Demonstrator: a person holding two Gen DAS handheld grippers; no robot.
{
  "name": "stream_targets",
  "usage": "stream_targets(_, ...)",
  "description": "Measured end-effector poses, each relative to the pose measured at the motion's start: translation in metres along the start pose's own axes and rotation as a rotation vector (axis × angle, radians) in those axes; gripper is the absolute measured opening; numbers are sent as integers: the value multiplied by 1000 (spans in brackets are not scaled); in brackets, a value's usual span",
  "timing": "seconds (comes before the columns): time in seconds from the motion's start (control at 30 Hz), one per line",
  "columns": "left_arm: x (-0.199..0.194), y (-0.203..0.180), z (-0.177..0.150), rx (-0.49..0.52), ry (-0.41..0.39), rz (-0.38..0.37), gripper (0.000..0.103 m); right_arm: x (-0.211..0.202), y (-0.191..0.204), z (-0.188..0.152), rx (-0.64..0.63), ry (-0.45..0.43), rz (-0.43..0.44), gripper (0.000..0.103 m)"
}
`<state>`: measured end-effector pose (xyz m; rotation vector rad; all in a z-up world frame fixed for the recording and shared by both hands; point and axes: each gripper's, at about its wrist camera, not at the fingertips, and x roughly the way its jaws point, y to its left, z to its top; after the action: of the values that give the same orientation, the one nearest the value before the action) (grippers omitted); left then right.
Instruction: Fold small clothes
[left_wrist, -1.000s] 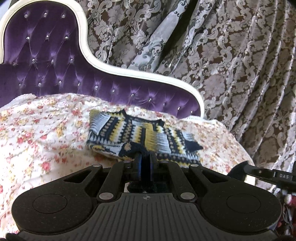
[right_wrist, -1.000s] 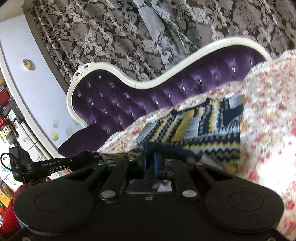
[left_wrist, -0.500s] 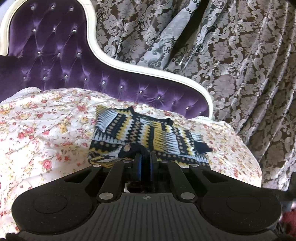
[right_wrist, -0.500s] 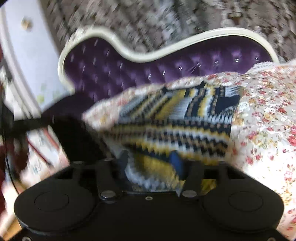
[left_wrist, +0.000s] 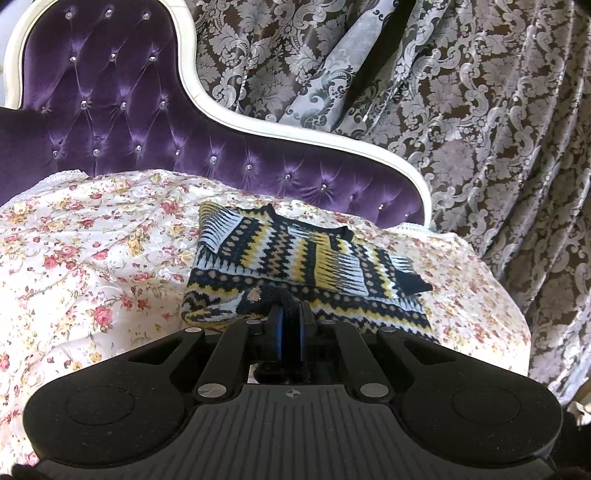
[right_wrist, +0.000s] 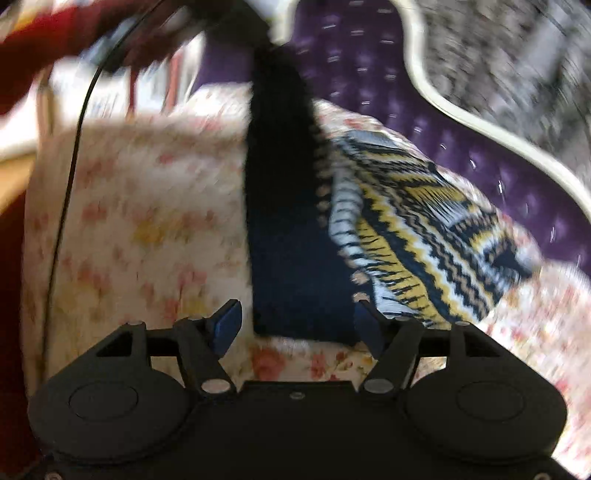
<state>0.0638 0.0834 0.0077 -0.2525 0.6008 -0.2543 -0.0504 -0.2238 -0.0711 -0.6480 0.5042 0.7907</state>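
Note:
A small knit sweater (left_wrist: 303, 258) with navy, yellow and white zigzag bands lies folded on the floral cover. My left gripper (left_wrist: 290, 314) is shut on the sweater's near dark edge and pinches it between the blue pads. In the blurred right wrist view the sweater (right_wrist: 424, 236) lies to the right, and a dark navy strip of it (right_wrist: 288, 236) is pulled up and away toward the top. My right gripper (right_wrist: 295, 325) is open, its blue pads (right_wrist: 225, 325) spread on either side of that strip's near end.
The floral cover (left_wrist: 92, 266) drapes a purple tufted sofa back (left_wrist: 110, 122) with a cream frame. Patterned curtains (left_wrist: 480, 129) hang behind and to the right. A black cable (right_wrist: 70, 177) and red objects (right_wrist: 55, 33) show at left in the right wrist view.
My right gripper has opened and let go of the sweater, and its view has swung sharply. My left gripper stays shut on the edge and has shifted slightly.

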Motion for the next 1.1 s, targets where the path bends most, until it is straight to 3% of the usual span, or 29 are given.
stream_targets(0.27,0,-2,0,4,1,-4,7,7,14,-11,-277,11,-127,69)
stream_targets(0.43,0,-2,-1,1,9,-4,7,24,14,-1,-253,-53,-112,67)
stream_targets(0.5,0,-1,-1,-2,7,-2,7,32,6,4,-196,-57,-82,58)
stream_targets(0.57,0,0,-1,-8,7,-2,7,39,-3,7,-131,-38,-52,36)
stream_targets(0.6,0,1,-1,-11,7,-2,7,42,-7,8,-101,-28,-30,30)
stream_targets(0.63,1,2,-1,-13,8,-2,7,44,-12,8,-63,-21,-14,12)
stream_targets(0.77,1,6,1,-17,9,-2,7,38,-48,11,198,-50,27,10)
stream_targets(0.93,9,8,16,-14,1,-7,7,24,-111,16,483,-139,13,10)
stream_targets(1.1,37,8,41,-10,4,-14,7,35,-167,24,594,-170,-70,10)
